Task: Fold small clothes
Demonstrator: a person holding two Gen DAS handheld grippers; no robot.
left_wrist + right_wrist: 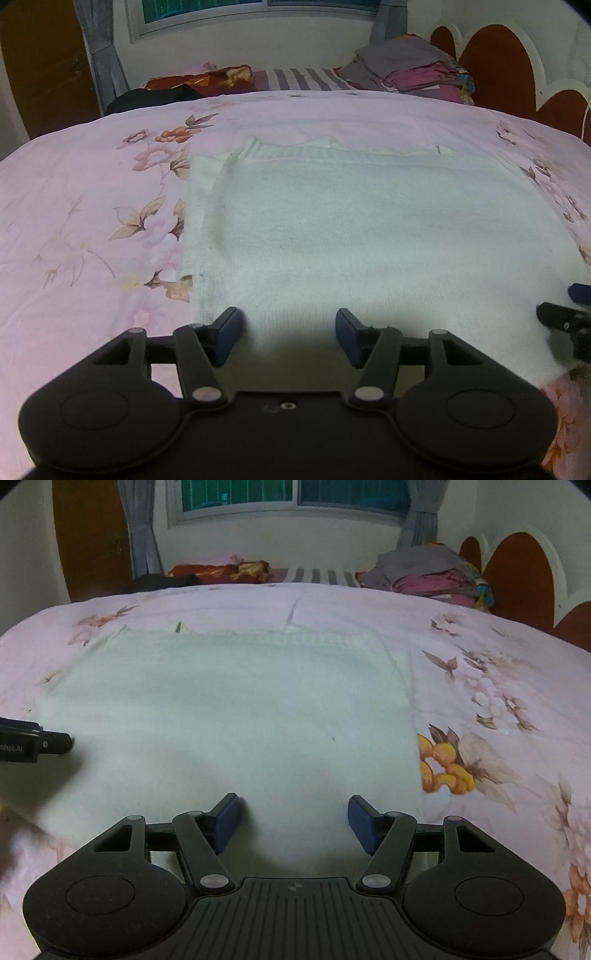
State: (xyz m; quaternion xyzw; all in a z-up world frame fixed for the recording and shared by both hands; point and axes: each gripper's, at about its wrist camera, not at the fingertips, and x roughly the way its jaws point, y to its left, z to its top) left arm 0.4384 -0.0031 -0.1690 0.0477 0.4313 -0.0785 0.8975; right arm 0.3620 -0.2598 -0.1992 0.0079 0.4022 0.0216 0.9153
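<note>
On the bed (74, 206), over a pink flowered cover, a white knitted garment (369, 229) lies spread flat as a broad rectangle, its ribbed edge toward the far side and its near edge close to the bed's near edge. Both claws hover above that near edge. At the garment's near left corner, the left claw (288, 334) stands at a middling width, its blue pads apart with only flat white cloth showing between them and nothing gripped. Toward the near right part of the garment, the right claw (295, 819) is likewise parted at a middling width, its pads pressing on nothing. Each claw shows at the margin of the other's view, so the two sit side by side over the same edge.

Along the bed's far edge, a stack of folded clothes (428, 574) in grey and pink rests near the far right corner, by the rounded headboard (524, 568). A red patterned pillow (221, 570) and a dark cloth (155, 96) lie toward the far left.

No basket or box shows in either view.
</note>
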